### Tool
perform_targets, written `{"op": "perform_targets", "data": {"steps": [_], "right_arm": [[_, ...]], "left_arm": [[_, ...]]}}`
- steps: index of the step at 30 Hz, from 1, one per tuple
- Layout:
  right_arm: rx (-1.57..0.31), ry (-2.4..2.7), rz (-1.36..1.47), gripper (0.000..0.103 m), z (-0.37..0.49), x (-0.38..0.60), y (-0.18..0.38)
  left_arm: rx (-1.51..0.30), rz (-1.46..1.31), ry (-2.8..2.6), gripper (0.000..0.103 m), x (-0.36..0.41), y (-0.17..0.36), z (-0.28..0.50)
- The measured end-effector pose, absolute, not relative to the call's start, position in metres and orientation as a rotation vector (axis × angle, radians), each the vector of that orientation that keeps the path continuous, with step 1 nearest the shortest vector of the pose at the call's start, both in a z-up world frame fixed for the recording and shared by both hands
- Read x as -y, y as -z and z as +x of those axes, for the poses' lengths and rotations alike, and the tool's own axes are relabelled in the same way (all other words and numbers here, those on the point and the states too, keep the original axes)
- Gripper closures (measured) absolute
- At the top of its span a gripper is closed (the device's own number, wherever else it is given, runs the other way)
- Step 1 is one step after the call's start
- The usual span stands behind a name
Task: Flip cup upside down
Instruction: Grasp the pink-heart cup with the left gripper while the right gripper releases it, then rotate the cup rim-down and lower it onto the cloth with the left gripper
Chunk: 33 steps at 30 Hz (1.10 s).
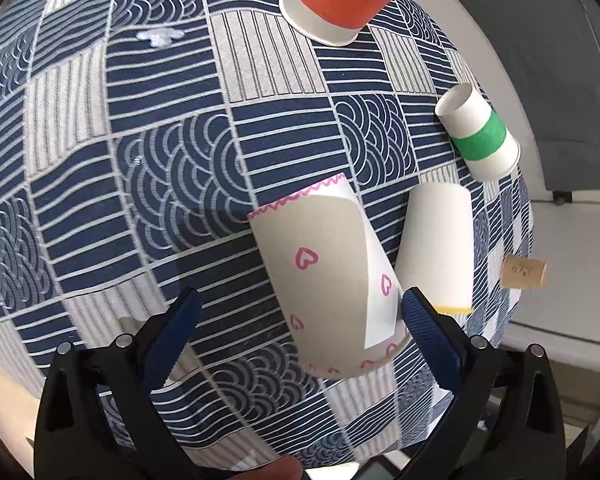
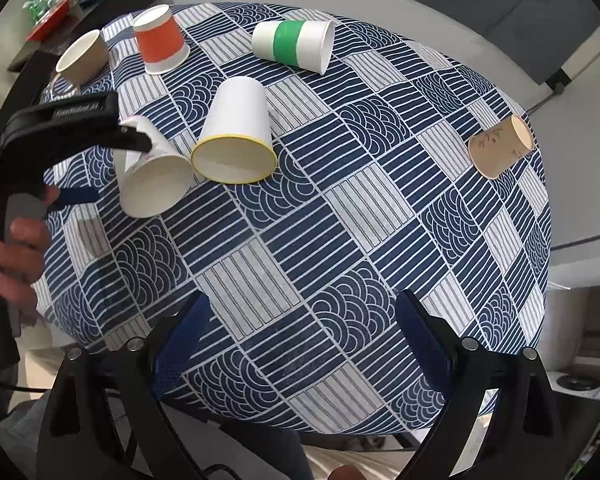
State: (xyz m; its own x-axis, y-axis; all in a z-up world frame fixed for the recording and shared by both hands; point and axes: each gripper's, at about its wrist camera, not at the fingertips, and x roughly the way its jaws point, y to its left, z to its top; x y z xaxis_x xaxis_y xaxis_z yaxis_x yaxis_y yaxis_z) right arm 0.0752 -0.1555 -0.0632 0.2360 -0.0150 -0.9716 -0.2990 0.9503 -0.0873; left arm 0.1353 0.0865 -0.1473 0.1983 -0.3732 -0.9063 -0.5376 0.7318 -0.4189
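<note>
I hold one hand-held gripper in each hand above the desk [image 2: 340, 200], which has a blue and white patterned cloth. My left hand-held gripper [image 1: 300, 320] is near the heart cup [image 1: 324, 280], a white paper cup with pink hearts that lies on its side. In the left wrist view its fingers are spread wide; the right finger [image 1: 428, 328] is just beside the cup's wall near the mouth, and the other finger stands well apart from it. So I judge it is released and not yet grasping. In the right wrist view I cannot tell if a finger touches the cup.

My right hand-held gripper [image 2: 300, 340] hangs over bare cloth with its fingers spread and nothing between them. I think it waits there so it does not disturb the left one.

The heart cup lies just beside the yellow-rim cup [image 2: 236, 136], also on its side, so I approach from the free side. Farther away are the orange cup [image 2: 160, 40], standing mouth down, the green-band cup [image 2: 292, 46], a brown cup [image 2: 82, 58] and a tan cup [image 2: 500, 148] near the desk edge.

The next move, I think, is to close on the cup's wall, gently, because thin paper crushes easily.
</note>
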Motion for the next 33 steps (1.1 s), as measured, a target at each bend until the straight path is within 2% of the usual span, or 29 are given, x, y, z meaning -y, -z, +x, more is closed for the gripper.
{"op": "perform_targets", "data": {"steps": [4, 6, 8, 9, 11, 15, 22, 33], "right_arm": [[-1.342, -0.195, -0.275, 0.014, 0.076, 0.161, 0.068], [-1.35, -0.188, -0.267, 0.014, 0.076, 0.166, 0.07], [-1.359, -0.178, -0.256, 0.014, 0.076, 0.171, 0.072], [-1.361, -0.174, -0.251, 0.014, 0.075, 0.173, 0.073], [-1.37, -0.164, -0.244, 0.014, 0.074, 0.177, 0.074], [-1.378, -0.162, -0.231, 0.014, 0.072, 0.182, 0.077], [-1.39, -0.196, -0.258, 0.014, 0.066, 0.175, 0.083], [-1.431, -0.244, -0.288, 0.014, 0.047, 0.163, 0.099]], "left_arm": [[-1.41, -0.872, -0.122, 0.007, -0.085, 0.157, 0.142], [-1.421, -0.889, -0.141, 0.019, -0.087, 0.163, 0.144], [-1.416, -0.908, -0.15, 0.024, -0.089, 0.165, 0.147], [-1.405, -0.898, -0.153, 0.033, -0.09, 0.164, 0.149], [-1.401, -0.878, -0.159, 0.039, -0.091, 0.162, 0.153], [-1.329, -0.777, -0.178, 0.039, -0.092, 0.147, 0.151], [-1.073, -0.455, -0.208, 0.039, -0.085, 0.115, 0.135], [-0.837, -0.072, -0.248, 0.039, -0.047, 0.124, 0.097]]}}
